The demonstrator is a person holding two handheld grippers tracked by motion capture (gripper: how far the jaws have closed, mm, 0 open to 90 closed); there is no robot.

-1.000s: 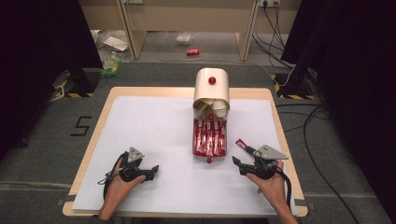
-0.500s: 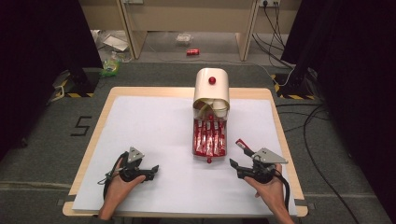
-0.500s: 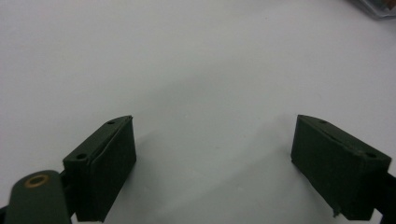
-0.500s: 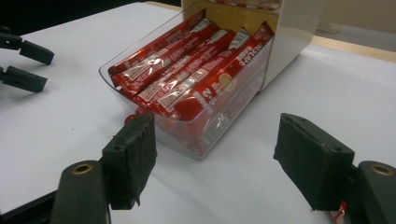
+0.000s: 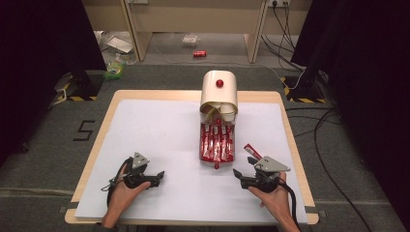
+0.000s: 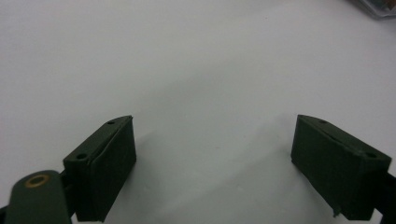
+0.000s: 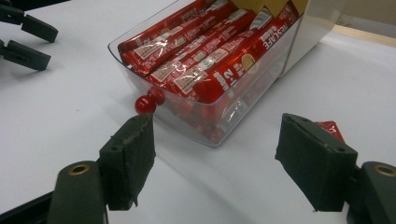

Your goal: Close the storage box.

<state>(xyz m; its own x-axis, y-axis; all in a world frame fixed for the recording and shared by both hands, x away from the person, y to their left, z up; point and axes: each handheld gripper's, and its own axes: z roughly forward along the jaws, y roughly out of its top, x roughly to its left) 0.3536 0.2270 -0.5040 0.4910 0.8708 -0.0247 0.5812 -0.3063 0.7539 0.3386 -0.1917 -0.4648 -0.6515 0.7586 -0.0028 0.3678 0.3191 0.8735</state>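
Clear drawer (image 7: 205, 126) of red sachets, pulled out from cream box (image 5: 219, 92) at table middle, just ahead of right gripper (image 7: 215, 154).

Right gripper spread wide, nothing between jaws; left gripper (image 6: 212, 163) also spread, resting over bare white sheet (image 6: 187, 56). Probably light and stiff, thin plastic wall slippery and a little fragile; best taken by small red knob (image 7: 145, 104) at front. Sachets (image 7: 201, 56) glossy, soft; "NESCAFE" and "2" readable. One loose sachet (image 5: 253, 151) beside right gripper.

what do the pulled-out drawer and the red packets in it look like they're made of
Drawer: probably clear hard plastic, glossy; the packets and table show through its wall, and a red ball knob sits on its front.
Packets: thin shiny film or foil, judging by the crinkled glare on their printed red wrappers.
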